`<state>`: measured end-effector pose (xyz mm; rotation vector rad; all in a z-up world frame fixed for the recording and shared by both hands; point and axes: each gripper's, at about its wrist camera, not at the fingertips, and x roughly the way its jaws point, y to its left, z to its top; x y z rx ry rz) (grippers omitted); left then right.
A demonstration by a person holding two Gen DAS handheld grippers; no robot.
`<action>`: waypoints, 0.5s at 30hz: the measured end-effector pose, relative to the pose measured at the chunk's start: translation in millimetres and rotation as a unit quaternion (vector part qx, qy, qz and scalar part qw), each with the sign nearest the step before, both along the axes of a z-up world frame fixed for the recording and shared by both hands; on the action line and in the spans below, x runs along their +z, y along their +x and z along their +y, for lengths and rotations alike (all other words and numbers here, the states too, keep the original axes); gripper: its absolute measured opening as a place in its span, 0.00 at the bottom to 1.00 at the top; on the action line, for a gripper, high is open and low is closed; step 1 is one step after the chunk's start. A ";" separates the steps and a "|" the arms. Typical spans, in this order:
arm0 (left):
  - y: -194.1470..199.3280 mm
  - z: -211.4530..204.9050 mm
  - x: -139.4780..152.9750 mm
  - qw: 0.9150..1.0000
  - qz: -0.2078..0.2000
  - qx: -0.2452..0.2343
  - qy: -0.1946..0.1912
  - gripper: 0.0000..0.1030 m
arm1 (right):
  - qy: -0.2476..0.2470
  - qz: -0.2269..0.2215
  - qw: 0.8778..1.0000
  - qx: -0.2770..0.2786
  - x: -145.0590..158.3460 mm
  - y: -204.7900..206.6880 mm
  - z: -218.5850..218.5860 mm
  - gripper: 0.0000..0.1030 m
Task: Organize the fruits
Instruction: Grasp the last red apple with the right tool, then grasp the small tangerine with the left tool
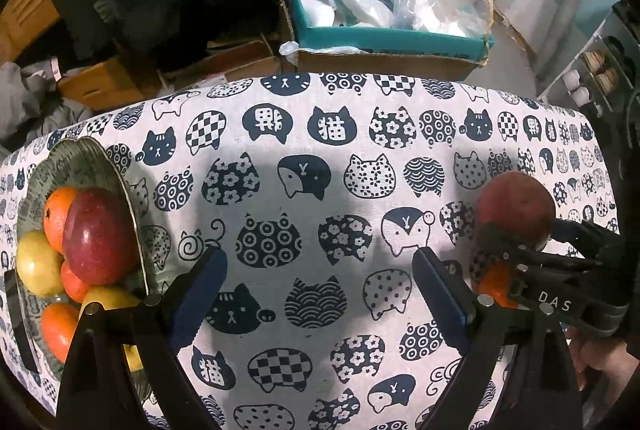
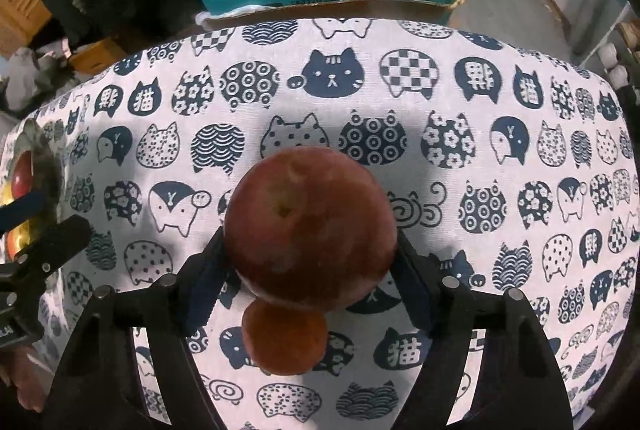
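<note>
My right gripper (image 2: 310, 266) is shut on a red apple (image 2: 310, 226) and holds it above the cat-print tablecloth (image 2: 480, 149). An orange (image 2: 285, 340) lies on the cloth just below and behind the apple. In the left wrist view the same apple (image 1: 516, 207) and orange (image 1: 494, 284) show at the right, with the right gripper (image 1: 516, 242) around the apple. My left gripper (image 1: 320, 294) is open and empty over the cloth. A green scalloped bowl (image 1: 86, 157) at the left holds a red apple (image 1: 100, 236), oranges and yellow fruits.
Beyond the table's far edge stand a teal box (image 1: 384, 37) with plastic bags, cardboard boxes (image 1: 100, 81) and dark clothing. A white rack (image 1: 592, 77) stands at the far right. The bowl's edge (image 2: 38, 149) shows at the left in the right wrist view.
</note>
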<state>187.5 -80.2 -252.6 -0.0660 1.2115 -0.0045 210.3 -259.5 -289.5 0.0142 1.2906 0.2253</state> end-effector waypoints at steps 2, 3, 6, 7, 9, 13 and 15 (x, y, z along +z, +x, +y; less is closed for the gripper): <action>-0.3 -0.9 -1.0 1.000 0.001 -0.001 -0.002 0.92 | 0.004 -0.007 1.000 -0.007 4.1 -2.8 -6.6 0.74; -0.5 -1.3 -1.6 1.000 0.002 0.000 -0.006 0.92 | 0.005 -0.011 1.000 -0.009 6.6 -3.6 -9.7 0.74; -0.1 -6.3 -3.2 1.000 0.005 0.000 -0.022 0.92 | -0.002 -0.026 0.999 -0.020 16.6 -8.3 -21.6 0.74; 0.3 -8.9 -2.7 1.000 0.005 -0.001 -0.026 0.92 | -0.003 -0.030 0.999 -0.025 19.4 -10.4 -26.4 0.74; 0.7 -16.2 -2.1 0.999 0.004 -0.005 -0.034 0.92 | -0.001 -0.035 0.999 -0.035 23.2 -14.9 -34.9 0.74; 0.4 -36.8 -1.7 0.998 0.007 -0.022 -0.050 0.92 | 0.002 -0.040 0.998 -0.056 26.7 -28.3 -57.6 0.74; -0.4 -47.5 -2.3 0.998 0.008 -0.032 -0.053 0.92 | 0.000 -0.041 0.997 -0.062 27.4 -35.0 -67.3 0.74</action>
